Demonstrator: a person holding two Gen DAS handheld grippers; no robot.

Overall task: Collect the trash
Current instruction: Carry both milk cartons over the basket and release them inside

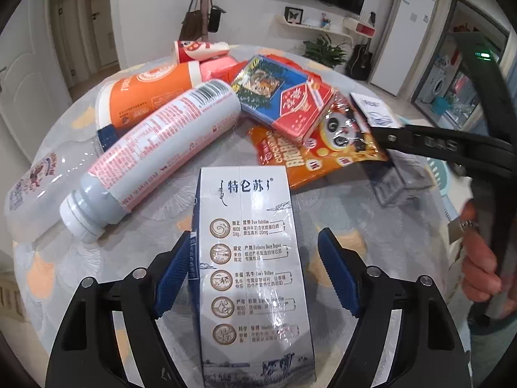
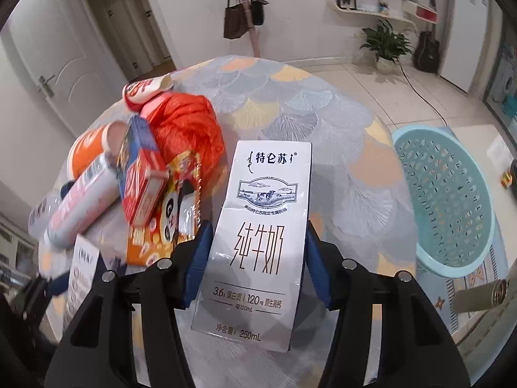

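My left gripper (image 1: 255, 274): pointing steeply down, jaws wide, a carton (image 1: 252, 258) between them, right pad clear of it. My right gripper (image 2: 255, 265): pointing steeply down, both pads pressing a carton (image 2: 258, 242). Right hand (image 1: 478, 258): wrapped round its handle.

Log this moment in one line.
left gripper: open around milk carton | right gripper: shut on second milk carton | basket: beside table

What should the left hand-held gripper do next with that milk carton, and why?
Probably close the left hand-held gripper on the milk carton: the carton sits between its pads, but one pad stands clear, so it is not gripped yet.
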